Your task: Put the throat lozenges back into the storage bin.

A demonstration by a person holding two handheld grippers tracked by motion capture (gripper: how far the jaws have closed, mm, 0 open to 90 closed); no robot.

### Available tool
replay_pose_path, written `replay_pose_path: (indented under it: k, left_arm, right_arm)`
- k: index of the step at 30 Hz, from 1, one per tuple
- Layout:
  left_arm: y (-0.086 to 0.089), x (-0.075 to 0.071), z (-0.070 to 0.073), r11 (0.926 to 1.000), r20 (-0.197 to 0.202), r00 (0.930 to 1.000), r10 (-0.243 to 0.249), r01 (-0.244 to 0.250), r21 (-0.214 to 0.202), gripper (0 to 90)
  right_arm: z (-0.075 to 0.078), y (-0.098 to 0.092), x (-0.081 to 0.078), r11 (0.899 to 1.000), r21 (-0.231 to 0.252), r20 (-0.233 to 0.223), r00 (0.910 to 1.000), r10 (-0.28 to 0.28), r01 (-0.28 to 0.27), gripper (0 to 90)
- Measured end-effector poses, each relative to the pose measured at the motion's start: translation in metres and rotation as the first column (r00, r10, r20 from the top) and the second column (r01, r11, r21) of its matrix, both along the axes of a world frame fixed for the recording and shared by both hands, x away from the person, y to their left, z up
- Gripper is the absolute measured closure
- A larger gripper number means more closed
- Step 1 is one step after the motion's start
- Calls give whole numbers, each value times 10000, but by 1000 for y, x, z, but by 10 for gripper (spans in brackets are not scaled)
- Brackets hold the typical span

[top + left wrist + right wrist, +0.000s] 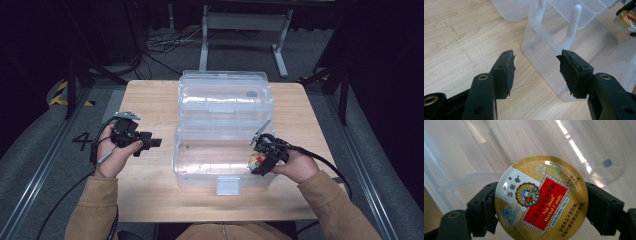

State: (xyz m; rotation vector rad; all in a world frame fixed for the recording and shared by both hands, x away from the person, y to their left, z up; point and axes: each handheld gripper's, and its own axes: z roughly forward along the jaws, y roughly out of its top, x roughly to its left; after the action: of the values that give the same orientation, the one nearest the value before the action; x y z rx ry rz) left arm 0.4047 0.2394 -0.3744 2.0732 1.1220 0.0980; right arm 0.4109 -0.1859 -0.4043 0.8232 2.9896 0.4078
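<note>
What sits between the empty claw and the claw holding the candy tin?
The clear plastic box, lid open, lies between the left claw and the right claw gripping the candy tin, in the high view.

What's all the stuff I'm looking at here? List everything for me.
candy tin: one, gold round lid with a red label, held over the right end of the box.
storage box: one, clear plastic, middle of the table, open.
box lid: one, clear, folded back behind the box.
table: one, light wood, under everything.
metal frame: one, grey, on the floor beyond the table.
left gripper: one, black, fingers open and empty, left of the box.
right gripper: one, black, fingers closed on the tin's sides.
sleeves: two, tan, at the near edge.
</note>
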Motion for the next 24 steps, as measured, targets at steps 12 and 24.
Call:
replay_pose_path:
  k: [12, 24]
  left_arm:
    - [0, 0, 0, 10000, -13, 10000, 17, -17, -11, 459]
    - [1, 0, 0, 10000, -18, 10000, 45, -45, -6, 459]
  right_arm:
    - [-2, 3, -1, 9986, -60, -18, 9986, -525, 525, 196]
    - [-5, 5, -3, 9979, -345, 282, 9981, -541, 550, 196]
